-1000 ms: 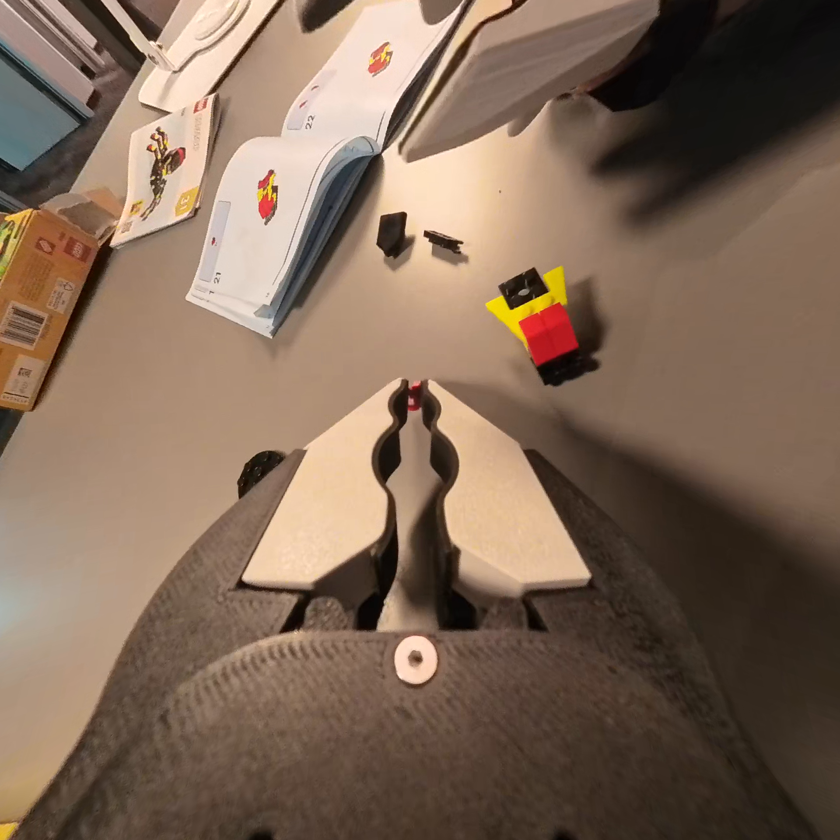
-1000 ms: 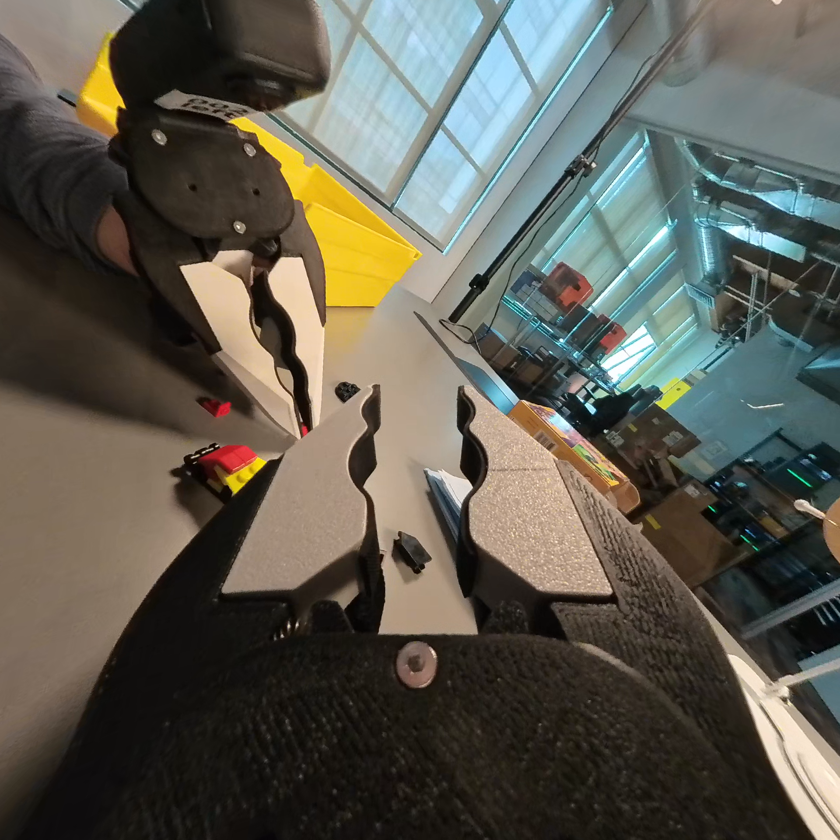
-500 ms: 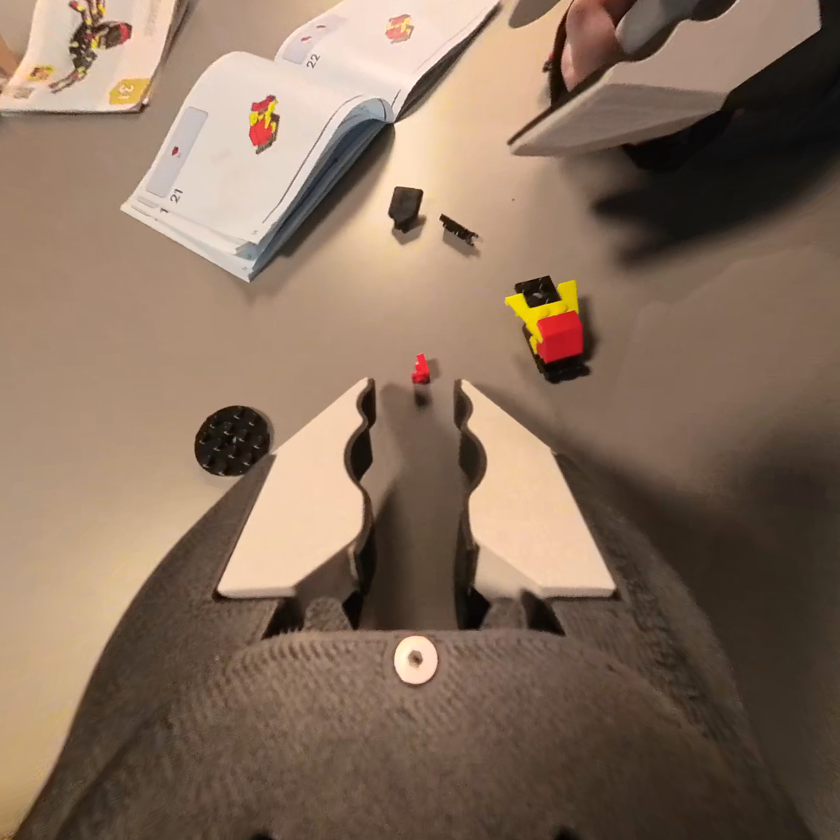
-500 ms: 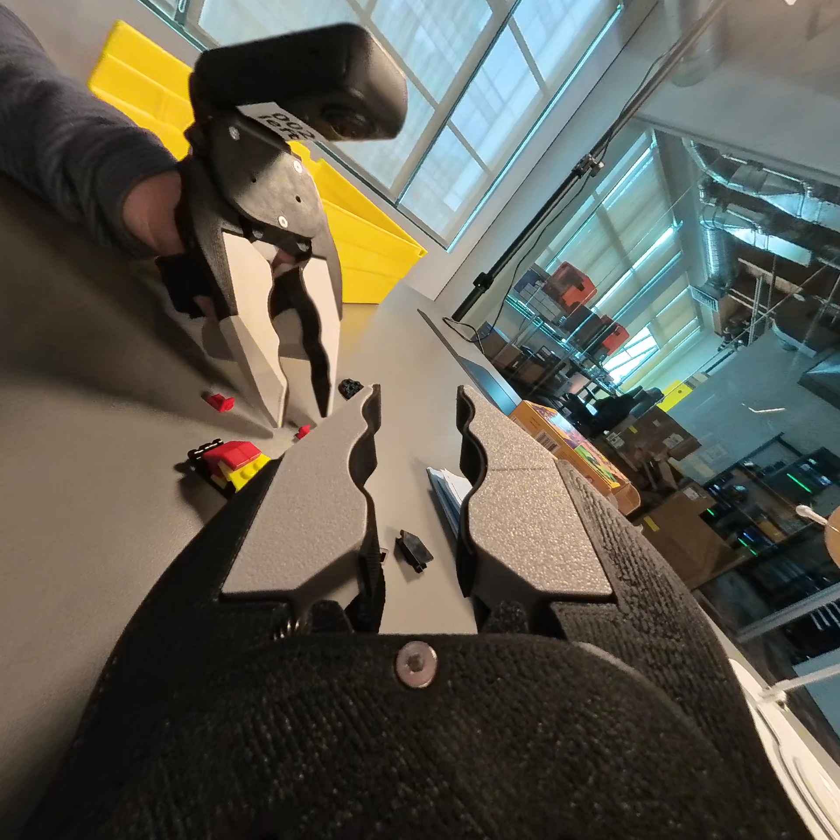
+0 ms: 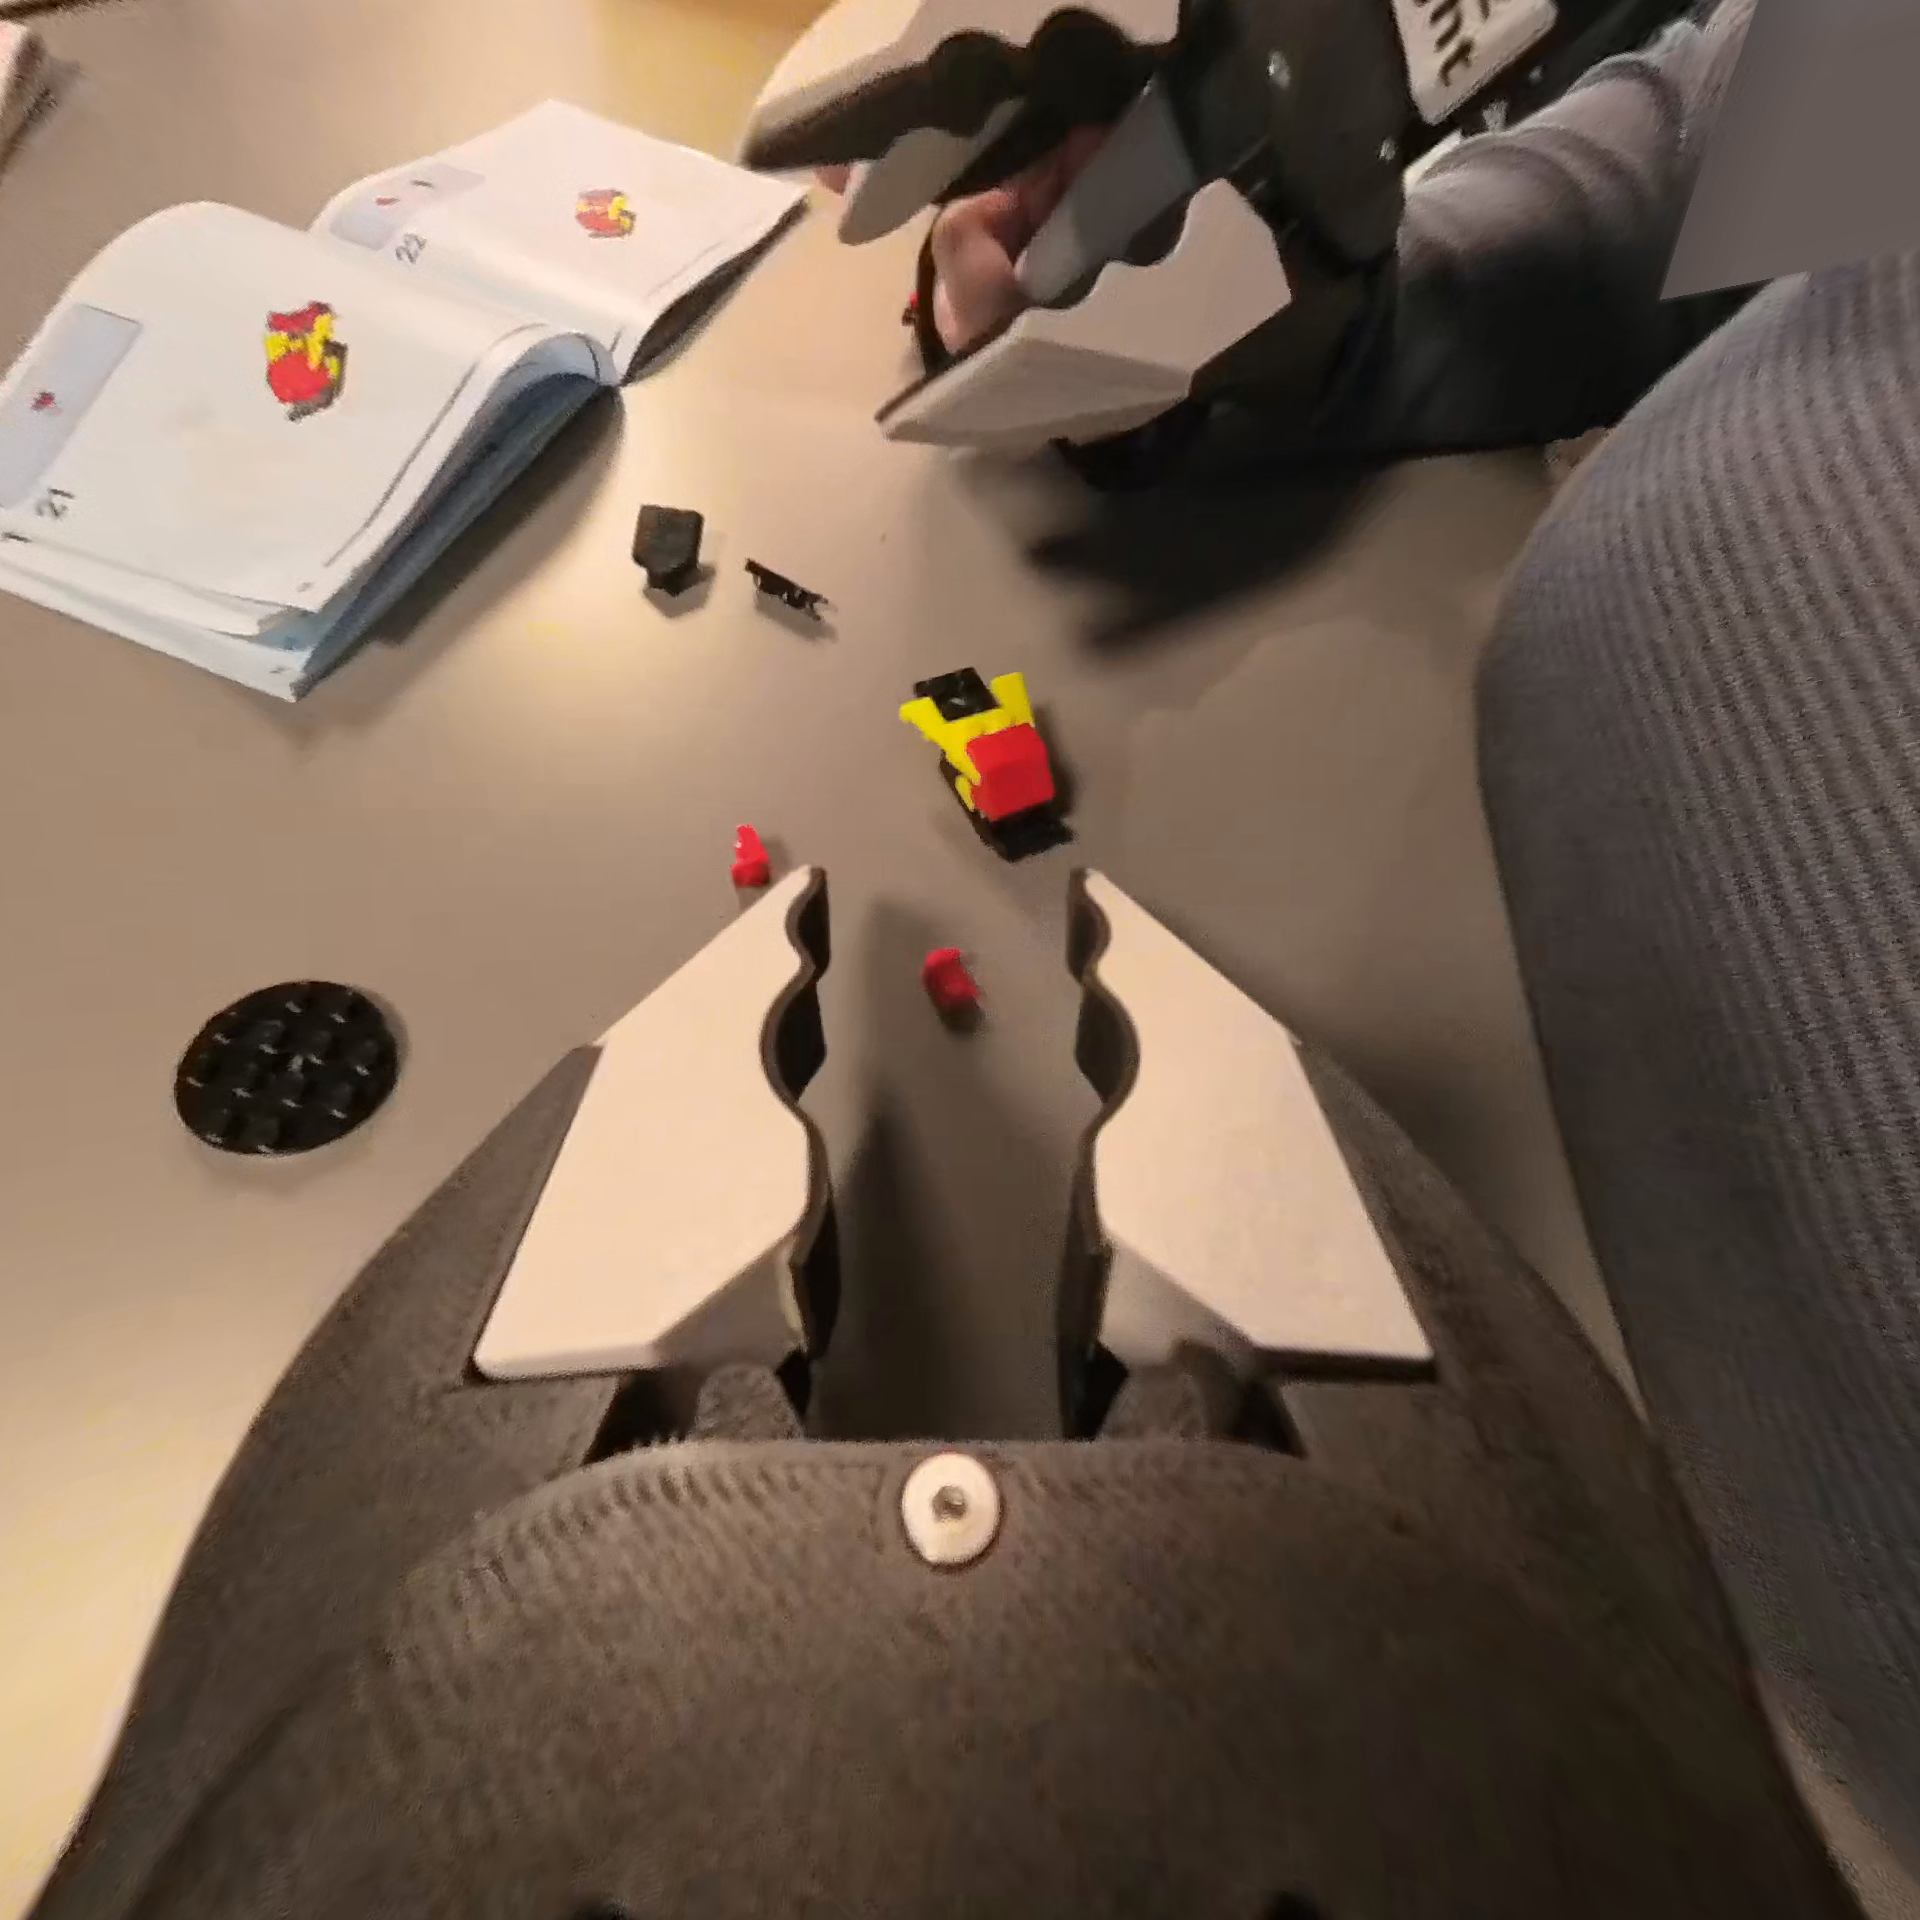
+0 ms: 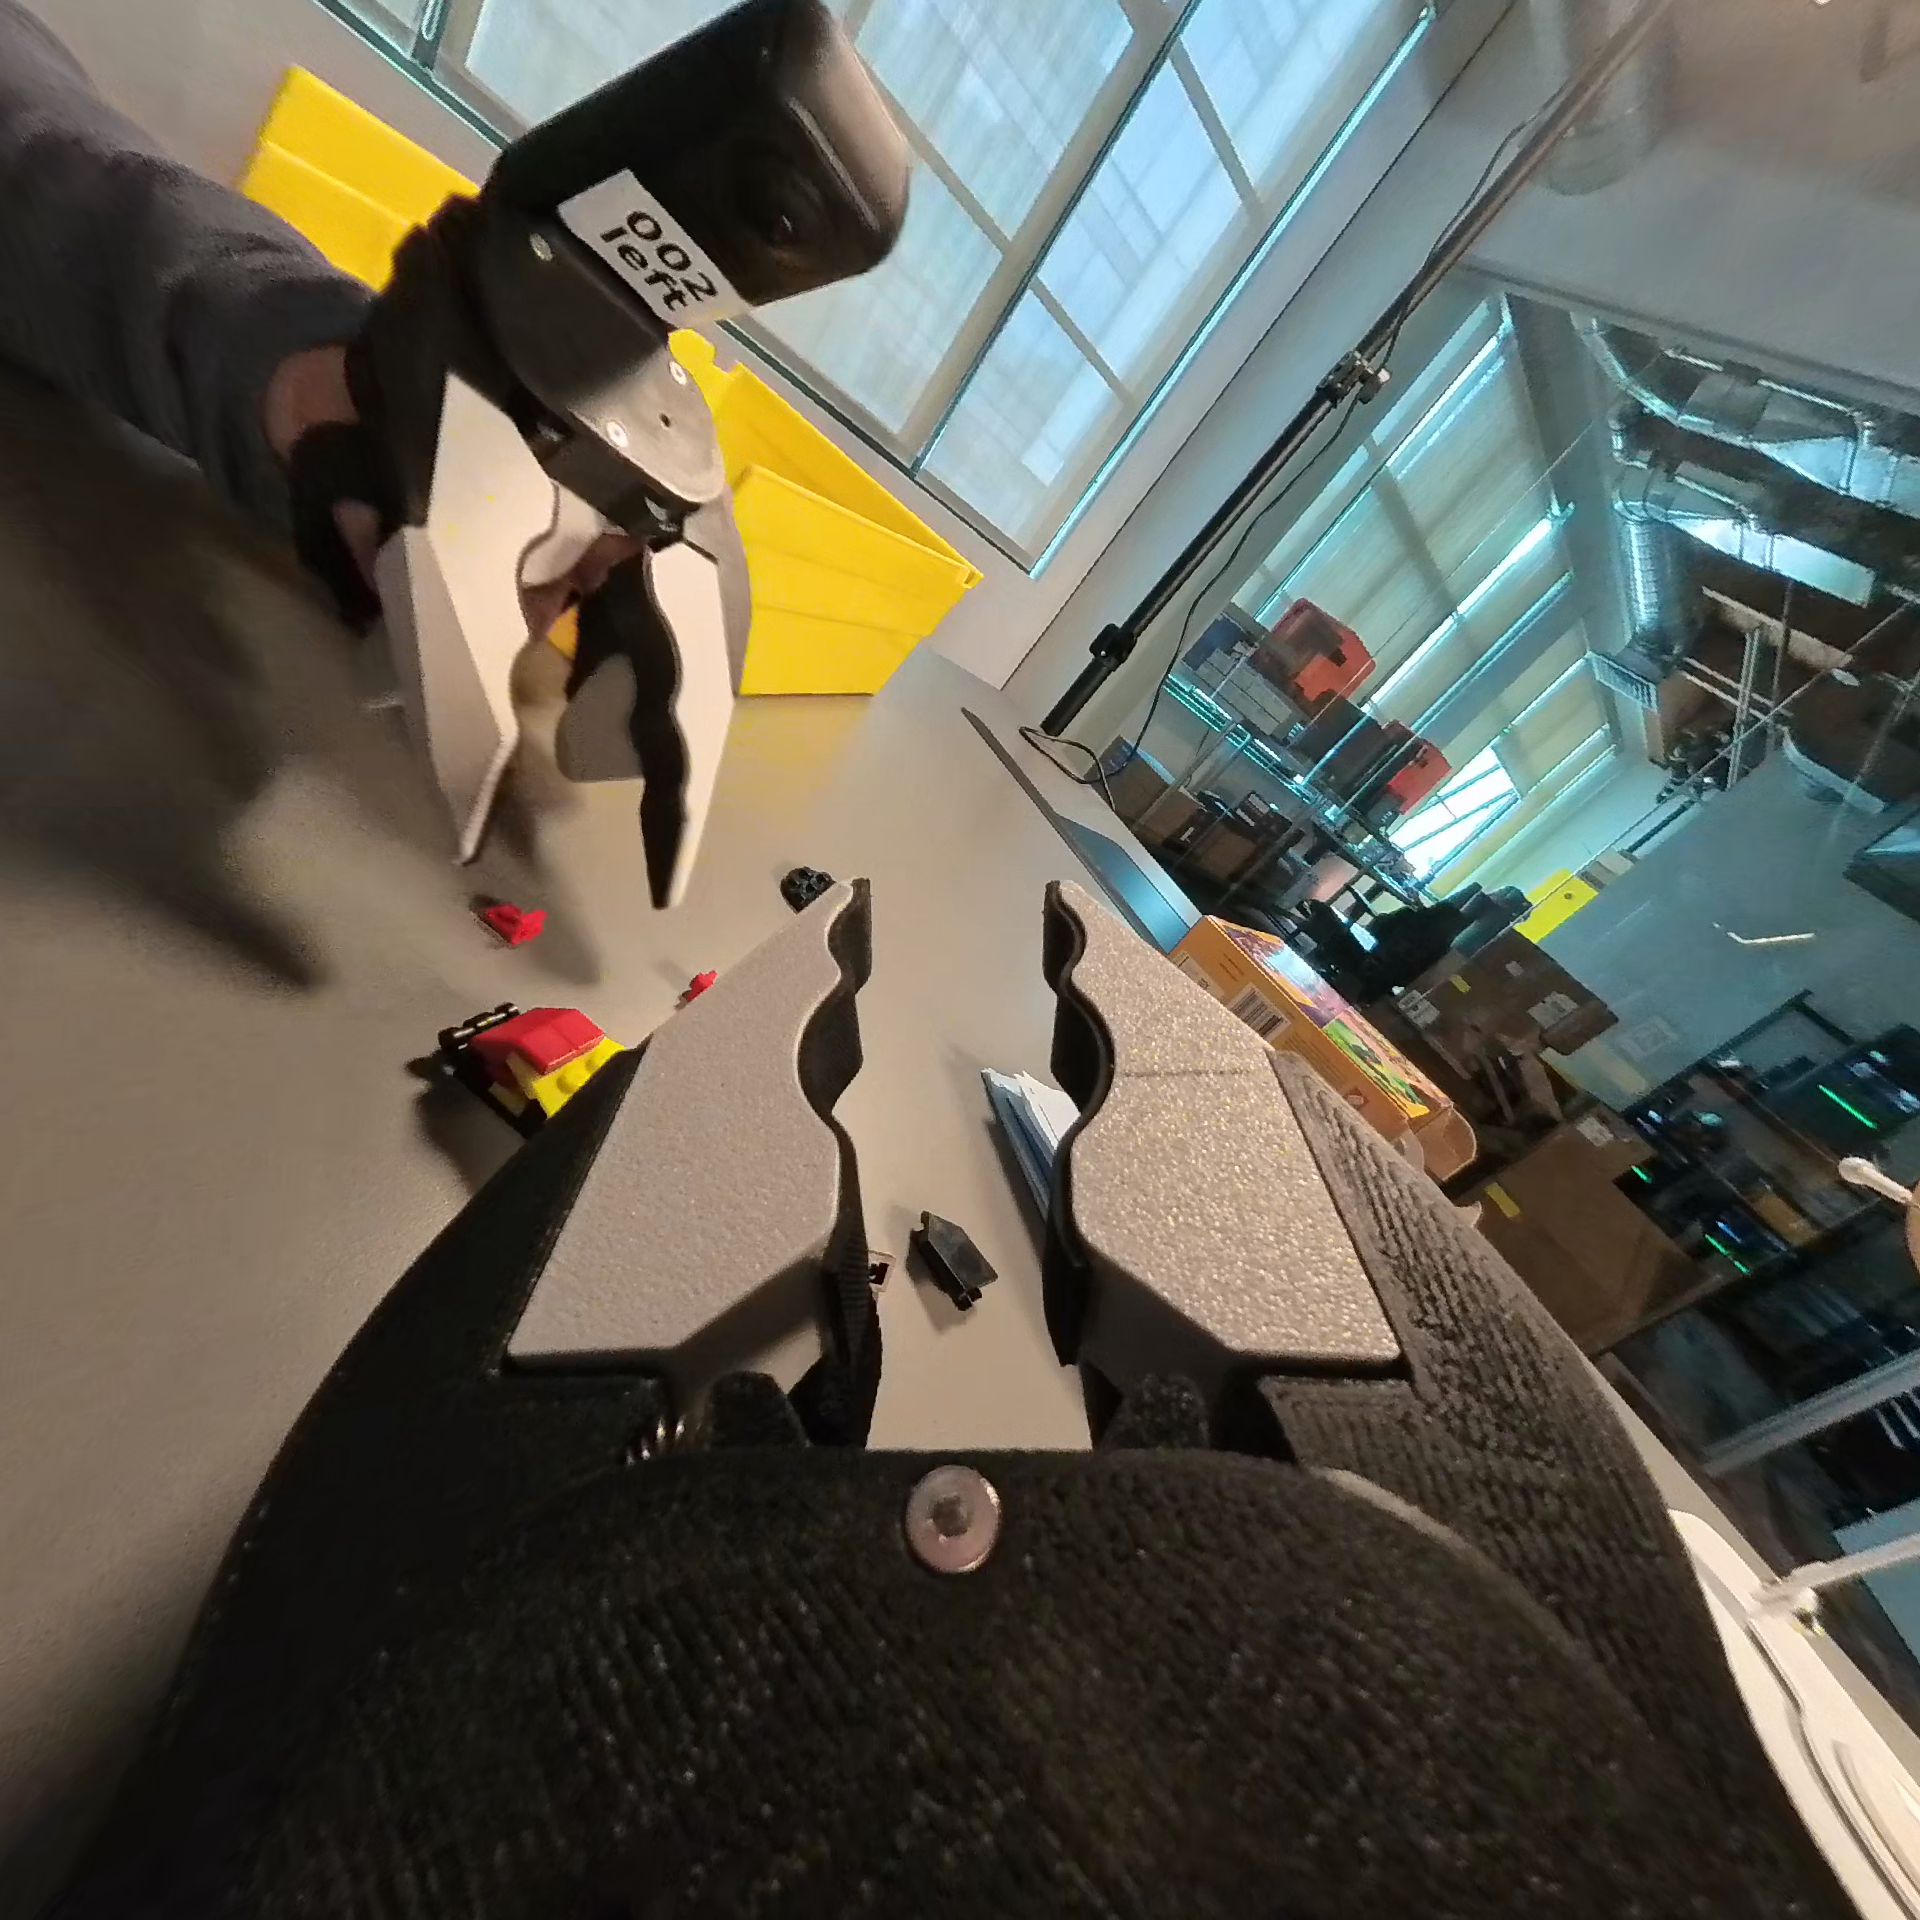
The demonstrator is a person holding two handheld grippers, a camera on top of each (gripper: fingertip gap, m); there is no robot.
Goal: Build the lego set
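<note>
My left gripper (image 5: 951, 894) is open and empty, low over the table. A small red piece (image 5: 948, 977) lies on the table between its fingers. A second small red piece (image 5: 748, 857) lies just left of the left fingertip. The red, yellow and black assembly (image 5: 987, 758) stands just beyond the fingertips. My right gripper (image 6: 956, 914) is open and empty, hovering above a small black piece (image 6: 951, 1257). It also shows in the left wrist view (image 5: 831, 301) at the top. The assembly (image 6: 540, 1049) and the left gripper (image 6: 566, 873) show in the right wrist view.
An open instruction booklet (image 5: 312, 416) lies at the far left, with two small black pieces (image 5: 665, 540) near it. A black round plate (image 5: 286, 1065) lies left of my left gripper. Yellow bins (image 6: 831, 551) and an orange box (image 6: 1309, 1029) stand on the table. A grey sleeve (image 5: 1714, 935) fills the right. The gap from one gripper's tips to the other's is roughly 10 centimetres. Between my left fingertips and the black round plate (image 5: 286, 1065) there is roughly 10 centimetres. Seen from the right wrist view (image 6: 803, 883) as well.
My left gripper was shut on a small red piece, then opened and left it on the table. It has lifted and shifted right, so a second red piece now lies between its fingers.
</note>
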